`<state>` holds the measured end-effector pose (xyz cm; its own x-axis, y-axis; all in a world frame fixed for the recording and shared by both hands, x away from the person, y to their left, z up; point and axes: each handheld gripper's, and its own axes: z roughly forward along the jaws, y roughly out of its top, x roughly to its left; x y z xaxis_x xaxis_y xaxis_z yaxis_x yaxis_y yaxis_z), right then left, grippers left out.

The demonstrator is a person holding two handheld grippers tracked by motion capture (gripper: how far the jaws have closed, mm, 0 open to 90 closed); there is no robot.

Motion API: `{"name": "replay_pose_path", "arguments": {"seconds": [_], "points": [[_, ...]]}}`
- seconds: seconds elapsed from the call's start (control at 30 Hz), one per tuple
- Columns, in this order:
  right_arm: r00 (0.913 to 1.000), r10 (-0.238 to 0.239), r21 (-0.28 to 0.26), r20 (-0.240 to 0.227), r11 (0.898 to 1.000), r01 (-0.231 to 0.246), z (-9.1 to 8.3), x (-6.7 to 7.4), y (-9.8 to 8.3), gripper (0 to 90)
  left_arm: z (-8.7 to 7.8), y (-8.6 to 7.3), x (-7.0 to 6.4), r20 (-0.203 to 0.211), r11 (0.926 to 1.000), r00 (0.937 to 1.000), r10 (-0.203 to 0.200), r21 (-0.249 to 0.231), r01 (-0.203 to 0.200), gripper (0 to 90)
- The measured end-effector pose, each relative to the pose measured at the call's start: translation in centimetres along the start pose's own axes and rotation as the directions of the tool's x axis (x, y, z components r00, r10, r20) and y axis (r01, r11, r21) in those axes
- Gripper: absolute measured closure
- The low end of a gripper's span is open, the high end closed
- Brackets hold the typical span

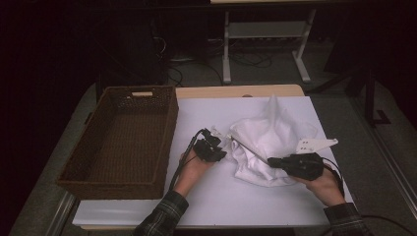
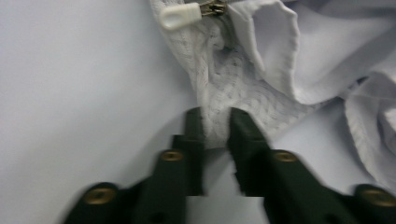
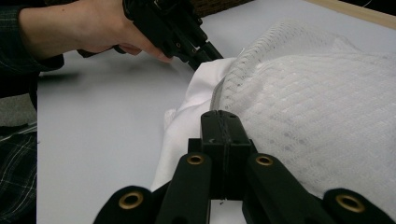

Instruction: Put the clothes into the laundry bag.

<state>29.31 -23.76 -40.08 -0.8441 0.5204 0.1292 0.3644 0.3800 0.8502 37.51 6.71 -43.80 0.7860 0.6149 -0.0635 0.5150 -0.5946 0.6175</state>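
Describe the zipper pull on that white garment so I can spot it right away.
On the white table, right of the wicker basket, lies a crumpled white garment. Follow its textured edge up from the left claw that pinches it. The zipper pull is a small rounded white tab on a metal slider, the only hard piece there.

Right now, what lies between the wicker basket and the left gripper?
In the high view, only bare white table top separates the wicker basket from the left gripper, which pinches the white garment.
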Motion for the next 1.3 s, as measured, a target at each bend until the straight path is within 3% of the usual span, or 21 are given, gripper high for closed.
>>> {"name": "replay_pose_path", "arguments": {"seconds": [0.1, 0.5, 0.67, 0.8, 0.9, 1.0, 1.13, 1.3], "points": [[1.0000, -0.001, 0.000, 0.000, 1.000, 0.001, 0.0, 0.0, 0.0, 90.0, -0.3, -0.3, -0.6, 0.000, 0.9997, 0.9997, 0.024, 0.008, -0.024, 88.7], [1.0000, 0.007, -0.013, -0.001, 1.000, -0.007, -0.5, 0.2, -0.1, 89.9, -4.0, -4.3, -4.4, 0.080, 0.9989, 0.9961, 0.038, -0.030, -0.036, 89.2], [0.9999, 0.011, -0.021, -0.006, 1.000, -0.012, -0.7, 0.3, -0.3, 89.9, -5.0, -6.2, -5.0, 0.096, 0.9994, 0.9950, 0.025, -0.027, -0.022, 89.1], [0.9999, 0.011, -0.015, -0.007, 1.000, -0.011, -0.5, 0.5, -0.3, 88.4, -5.0, -6.5, -5.2, 0.098, 0.9994, 0.9949, 0.023, -0.028, -0.021, 89.0], [0.9998, 0.015, -0.015, 0.014, 1.000, -0.015, -0.6, 0.9, -0.2, 73.6, -4.8, -6.4, -5.2, 0.090, 0.9989, 0.9950, 0.043, -0.023, -0.041, 88.9], [0.9984, 0.045, -0.031, 0.033, 0.999, -0.044, -1.6, 1.6, 0.3, 57.2, -4.5, -6.7, -5.2, 0.089, 0.9994, 0.9955, 0.030, -0.018, -0.028, 88.9], [0.9980, 0.060, -0.026, 0.018, 0.998, -0.059, -2.2, 3.0, 0.7, 51.4, -4.5, -6.7, -5.2, 0.091, 0.9992, 0.9953, 0.035, -0.021, -0.033, 88.9], [0.9991, 0.042, 0.002, -0.007, 0.999, -0.042, -1.3, 4.5, 0.3, 48.9, -4.5, -6.9, -5.1, 0.093, 0.9991, 0.9951, 0.032, -0.030, -0.029, 88.6]]}}
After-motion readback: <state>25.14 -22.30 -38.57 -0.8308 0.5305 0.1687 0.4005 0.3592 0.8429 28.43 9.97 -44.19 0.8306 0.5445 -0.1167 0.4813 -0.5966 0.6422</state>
